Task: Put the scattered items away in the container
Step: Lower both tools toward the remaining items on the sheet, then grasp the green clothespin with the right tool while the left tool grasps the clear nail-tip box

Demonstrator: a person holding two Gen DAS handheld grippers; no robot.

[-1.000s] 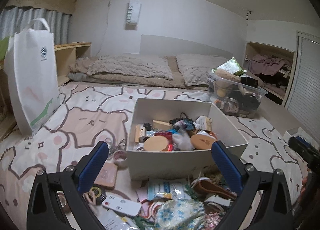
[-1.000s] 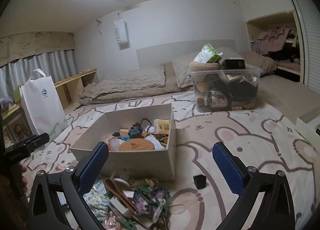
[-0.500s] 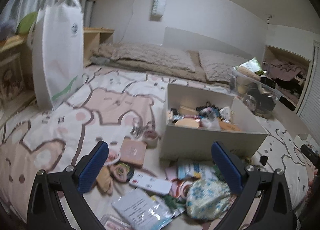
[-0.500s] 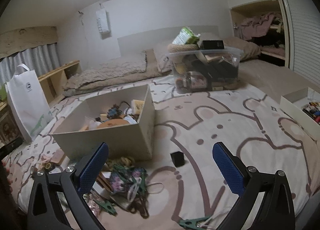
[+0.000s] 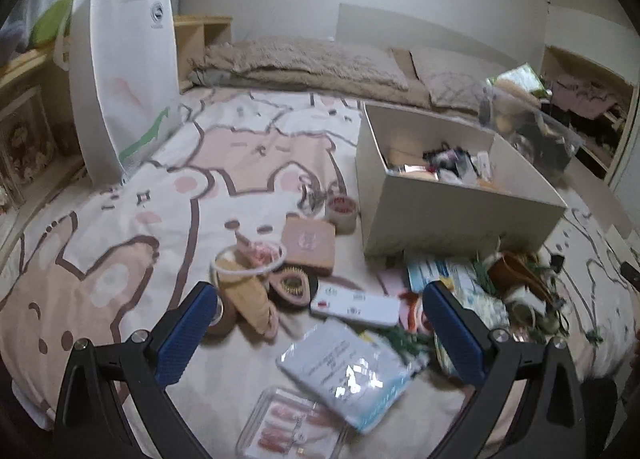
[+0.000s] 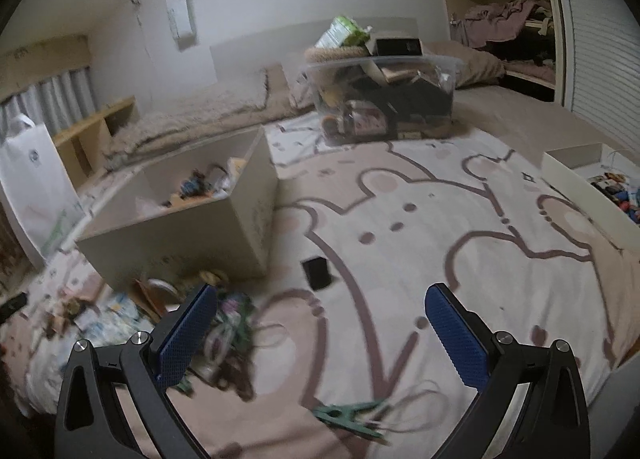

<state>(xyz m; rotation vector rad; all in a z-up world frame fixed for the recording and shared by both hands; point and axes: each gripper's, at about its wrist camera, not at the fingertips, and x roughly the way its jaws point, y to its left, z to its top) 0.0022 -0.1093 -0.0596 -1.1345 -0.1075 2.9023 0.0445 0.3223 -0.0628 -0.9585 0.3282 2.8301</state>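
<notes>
Black claw (image 5: pixel 320 323) arms, blue textured pads (image 6: pixel 456 339), silver screws.

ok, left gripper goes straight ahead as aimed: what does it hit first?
Probably the long white card box lying flat on the bear-print blanket; it sits about midway between the open left gripper fingers. The clear plastic pouch lies nearer and lower. Depth is unclear.
</notes>
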